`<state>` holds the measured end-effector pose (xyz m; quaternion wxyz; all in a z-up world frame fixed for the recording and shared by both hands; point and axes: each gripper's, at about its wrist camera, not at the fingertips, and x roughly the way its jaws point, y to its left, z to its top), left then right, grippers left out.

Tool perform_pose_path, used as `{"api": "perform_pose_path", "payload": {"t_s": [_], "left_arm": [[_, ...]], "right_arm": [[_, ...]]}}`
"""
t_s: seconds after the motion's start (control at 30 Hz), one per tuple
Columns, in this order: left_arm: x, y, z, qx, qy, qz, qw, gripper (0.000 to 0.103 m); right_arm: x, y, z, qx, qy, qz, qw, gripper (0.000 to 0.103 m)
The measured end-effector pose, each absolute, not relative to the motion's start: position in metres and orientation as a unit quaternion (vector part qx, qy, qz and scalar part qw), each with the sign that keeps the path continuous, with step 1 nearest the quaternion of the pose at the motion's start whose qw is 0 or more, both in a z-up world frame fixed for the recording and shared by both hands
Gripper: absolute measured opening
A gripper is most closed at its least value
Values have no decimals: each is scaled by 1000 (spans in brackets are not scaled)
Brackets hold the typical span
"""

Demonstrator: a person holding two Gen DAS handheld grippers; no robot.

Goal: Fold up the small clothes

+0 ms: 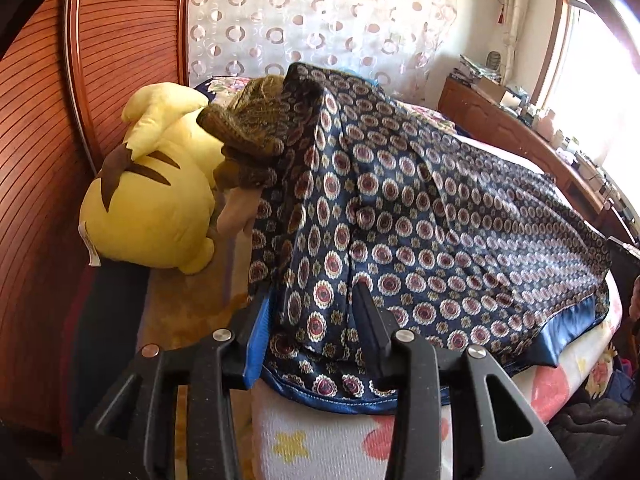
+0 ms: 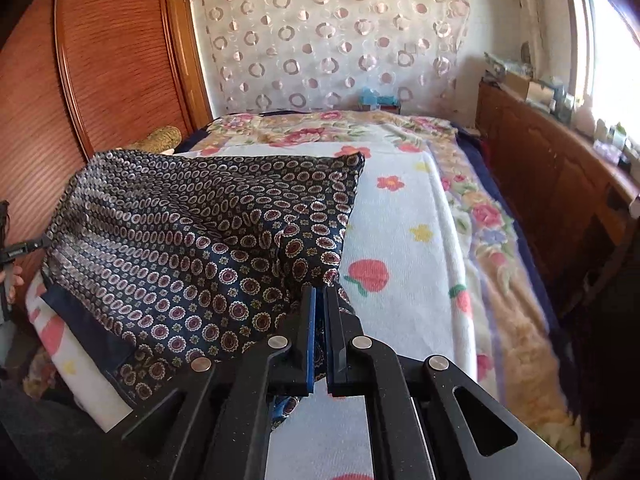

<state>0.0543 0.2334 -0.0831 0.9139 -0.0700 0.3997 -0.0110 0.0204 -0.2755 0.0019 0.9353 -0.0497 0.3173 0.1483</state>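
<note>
Navy satin, printed with rows of red-and-cream medallions: a small garment [image 1: 420, 216] draped over the near edge of a bed covered by a white towel [image 1: 320, 440] with pink and yellow flowers.

From the left wrist view: left gripper [image 1: 312, 304] with jaws parted, cloth lying between them, pads apparently not pressing on it, so released rather than grasping. Blue-bound hem [image 1: 340, 398] running just under the fingers. Far end of the cloth lifted into a peak, not flat. Beyond it, a yellow plush toy [image 1: 148, 200] with brown stripes, a brown knitted item [image 1: 248, 120] on top of it, and a ribbed wooden wardrobe [image 1: 48, 160].

From the right wrist view: right gripper [image 2: 320, 300] clenched on a bunched corner of the garment [image 2: 200, 240], blue pad tight against the cloth. Fabric spread leftward, rumpled, upper edge tented above the towel [image 2: 400, 240]. Floral blanket [image 2: 500, 260] to the right, patterned curtain [image 2: 340, 40] at the back.

Judged progress: early to middle. No crisp crease, no tidy stack visible. Likely left: laying the raised part flat, smoothing, further folds.
</note>
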Motion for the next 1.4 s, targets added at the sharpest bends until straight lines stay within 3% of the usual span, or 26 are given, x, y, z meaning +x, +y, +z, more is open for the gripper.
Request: {"api": "perform_pose_path", "payload": {"t_s": [0.07, 0.13, 0.17, 0.23, 0.43, 0.83, 1.4], "left_arm": [[54, 232, -87, -63, 402, -5, 913, 50], [53, 230, -87, -64, 399, -5, 915, 71], [52, 230, -87, -67, 398, -7, 915, 73], [52, 229, -86, -65, 397, -5, 916, 74], [53, 222, -86, -50, 404, 8, 914, 74], [49, 215, -96, -48, 415, 12, 909, 74], [44, 233, -103, -57, 413, 48, 908, 74]], "right_arm": [[15, -269, 3, -66, 308, 144, 938, 4], [11, -263, 2, -71, 304, 147, 939, 6], [10, -260, 1, -72, 304, 148, 938, 7], [9, -254, -2, -75, 306, 150, 937, 18], [13, -242, -13, -73, 316, 168, 931, 34], [23, -191, -48, -101, 348, 206, 909, 36], [18, -186, -56, -112, 328, 198, 917, 40]]}}
